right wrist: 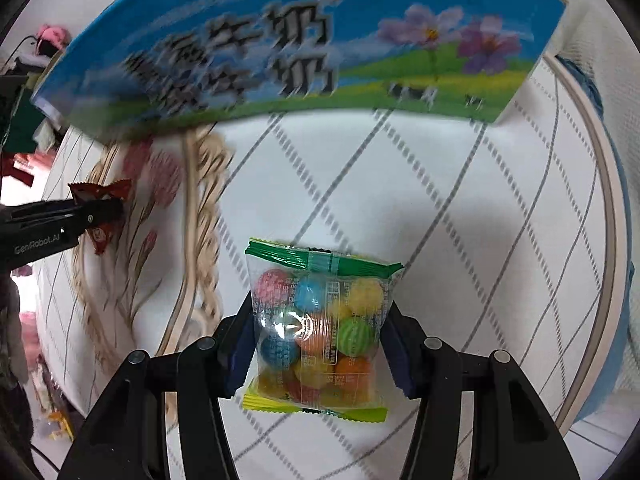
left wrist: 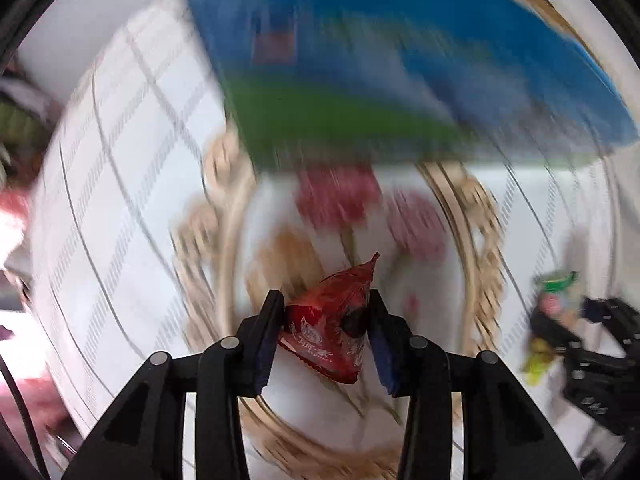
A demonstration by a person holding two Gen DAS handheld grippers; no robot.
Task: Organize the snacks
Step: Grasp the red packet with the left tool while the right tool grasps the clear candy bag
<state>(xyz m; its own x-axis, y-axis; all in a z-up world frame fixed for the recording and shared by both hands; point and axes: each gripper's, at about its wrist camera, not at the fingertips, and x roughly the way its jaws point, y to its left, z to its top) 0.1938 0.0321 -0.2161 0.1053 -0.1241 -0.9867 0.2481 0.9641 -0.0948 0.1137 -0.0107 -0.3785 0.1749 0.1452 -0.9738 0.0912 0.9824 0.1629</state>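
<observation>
Surface: a white cloth-covered surface point(right wrist: 460, 216), printed with grey dashed lines in a diamond grid. Whether table or bed cannot be told. A printed medallion point(left wrist: 476, 216) of beige braided ovals with pink flowers marks one area of the cloth. A beige band point(right wrist: 610, 240) runs along the curved right edge, with blue trim outside it.

Item on it: a blue and green carton point(right wrist: 304, 44) with a meadow, cows, purple flowers and Chinese lettering, standing at the far edge.
</observation>
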